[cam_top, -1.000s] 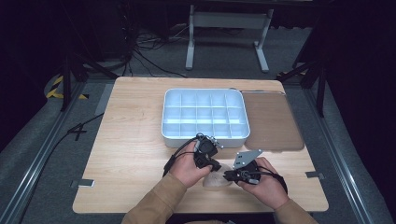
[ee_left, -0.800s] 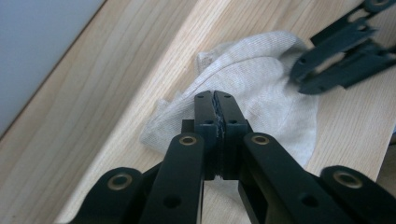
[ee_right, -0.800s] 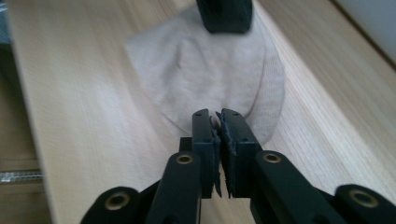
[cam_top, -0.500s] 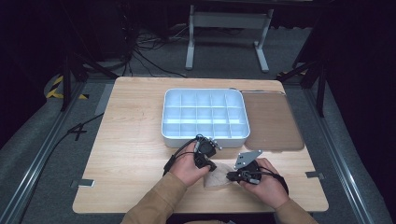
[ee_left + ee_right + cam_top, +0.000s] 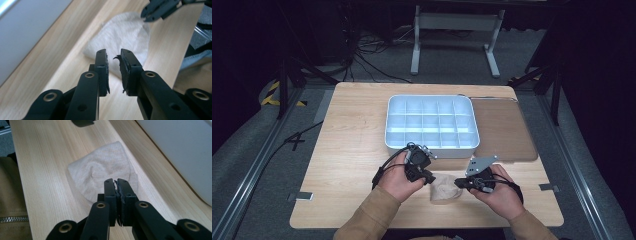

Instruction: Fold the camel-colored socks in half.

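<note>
A small beige cloth lies crumpled on the wooden table between my two grippers. My left gripper hovers just off the cloth's left side. Its jaws stand a little apart and have just been opening, with nothing between them; the cloth lies beyond the tips. My right gripper has its tips over the near edge of the cloth. Its jaws have been closing and now stand together. I cannot tell whether any fabric is pinched. The right gripper touches the cloth's far corner in the left gripper view.
A white compartment tray stands just behind the hands, with a brown mat to its right. Cables trail from both grippers. Sleeves rest at the table's front edge. The tray wall runs close beside the cloth.
My left gripper has drawn slightly back and up from the cloth, and its jaws have parted. The right gripper has stayed at the cloth's right side.
</note>
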The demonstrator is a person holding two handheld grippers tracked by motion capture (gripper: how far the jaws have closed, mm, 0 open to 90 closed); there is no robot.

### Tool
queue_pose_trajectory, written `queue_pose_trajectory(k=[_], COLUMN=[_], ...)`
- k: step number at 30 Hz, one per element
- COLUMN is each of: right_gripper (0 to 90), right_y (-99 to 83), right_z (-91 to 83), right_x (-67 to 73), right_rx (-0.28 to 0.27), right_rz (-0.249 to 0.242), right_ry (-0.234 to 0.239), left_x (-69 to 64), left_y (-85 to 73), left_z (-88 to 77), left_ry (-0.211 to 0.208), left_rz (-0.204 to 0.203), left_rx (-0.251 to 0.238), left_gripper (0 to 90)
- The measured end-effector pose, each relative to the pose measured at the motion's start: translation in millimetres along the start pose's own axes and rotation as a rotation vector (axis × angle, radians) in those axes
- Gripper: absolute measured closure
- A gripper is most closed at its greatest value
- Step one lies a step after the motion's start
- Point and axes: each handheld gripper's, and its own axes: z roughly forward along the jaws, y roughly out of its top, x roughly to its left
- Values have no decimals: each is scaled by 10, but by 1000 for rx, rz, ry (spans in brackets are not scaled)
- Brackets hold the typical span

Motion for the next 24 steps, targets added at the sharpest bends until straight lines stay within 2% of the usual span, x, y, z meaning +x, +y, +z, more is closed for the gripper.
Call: queue_pose_trajectory(k=[9,15,22,24], right_gripper=[879,881,887,888], right_y=[10,16,9,18], right_z=[15,32,145,185], right_x=[-15,-19,8,30], right_rx=[-17,-22,-35,-34], right_rz=[14,19,50,44], right_ry=[3,11,38,42], left_x=[18,25,89,100], left_y=[-73,-94,-146,-154], left_z=[-57,-26,31,45], left_ry=[-6,-4,-14,-17], left_rz=[2,0,-19,-22], left_rx=[17,38,69,71], left_gripper=[740,737,747,750])
